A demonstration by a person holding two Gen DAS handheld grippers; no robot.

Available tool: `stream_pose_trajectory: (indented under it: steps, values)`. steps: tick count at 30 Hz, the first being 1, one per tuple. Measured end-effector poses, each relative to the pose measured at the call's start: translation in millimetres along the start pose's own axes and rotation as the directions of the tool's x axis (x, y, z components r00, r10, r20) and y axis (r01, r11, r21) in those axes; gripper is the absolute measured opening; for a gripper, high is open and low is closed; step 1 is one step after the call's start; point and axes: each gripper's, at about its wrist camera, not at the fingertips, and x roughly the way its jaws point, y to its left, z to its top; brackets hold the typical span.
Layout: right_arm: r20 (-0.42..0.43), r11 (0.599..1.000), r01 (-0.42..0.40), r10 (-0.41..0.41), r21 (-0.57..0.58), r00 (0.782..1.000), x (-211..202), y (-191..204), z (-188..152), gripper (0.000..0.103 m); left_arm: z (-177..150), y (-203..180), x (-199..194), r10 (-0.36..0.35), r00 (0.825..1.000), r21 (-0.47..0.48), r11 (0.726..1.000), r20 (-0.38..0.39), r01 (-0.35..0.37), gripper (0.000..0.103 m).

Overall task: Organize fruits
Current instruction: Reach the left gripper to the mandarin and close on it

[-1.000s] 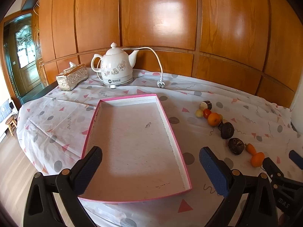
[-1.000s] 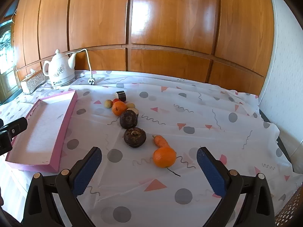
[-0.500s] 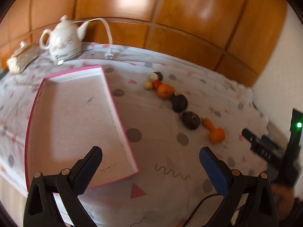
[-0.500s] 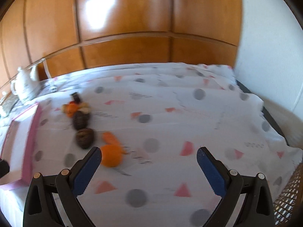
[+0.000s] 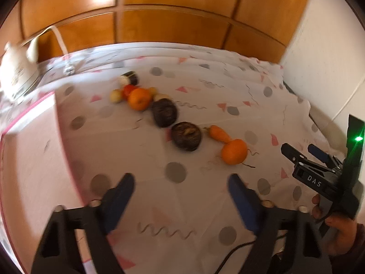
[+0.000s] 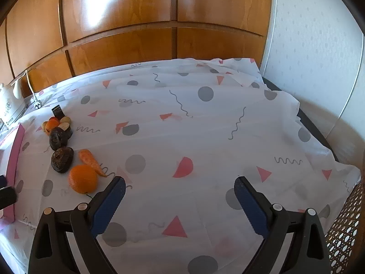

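A row of produce lies on the patterned cloth: a near orange, a small carrot, two dark round fruits, a far orange, and several small pieces behind it. The pink-edged tray lies to the left. My left gripper hovers over bare cloth short of the fruits, its jaws closing with nothing between them. My right gripper is open and empty, to the right of the near orange.
A white kettle with its cord stands at the back left by the wooden wall. A white wall bounds the right side. A cable runs along the near edge. A hand holds the right gripper. A woven chair back shows at lower right.
Both views swung right, away from the tray. The left gripper now faces the fruit row and its jaws have narrowed. The right gripper's view shifted, leaving the fruits at its left.
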Motion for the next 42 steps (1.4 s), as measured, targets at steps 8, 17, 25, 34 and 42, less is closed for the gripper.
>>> stream_pose_trajectory:
  steps: [8, 17, 25, 34, 42]
  values:
    - [-0.027, 1.000, -0.006, 0.007, 0.022, 1.000, 10, -11, -5, 0.098, 16, -35, 31, -0.085, 0.995, 0.064, 0.994, -0.050, 0.088, 0.077]
    - [-0.042, 0.999, 0.004, -0.002, 0.035, 0.999, 17, -17, -5, 0.098, 25, -52, 57, -0.112, 0.990, 0.074, 0.990, -0.085, 0.118, 0.068]
    - [-0.059, 0.999, 0.010, -0.008, 0.036, 0.998, 19, -18, -7, 0.098, 24, -59, 87, -0.161, 0.978, 0.044, 0.985, -0.135, 0.168, 0.039]
    - [-0.068, 1.000, -0.005, 0.007, 0.020, 0.998, 18, -12, -8, 0.097, 6, -56, 64, -0.127, 0.987, 0.118, 0.983, -0.097, 0.138, 0.038]
    - [-0.130, 0.997, -0.081, 0.079, -0.009, 0.988, 24, 4, -13, 0.079, -5, -18, 25, -0.126, 0.992, 0.028, 0.992, -0.025, 0.126, 0.038]
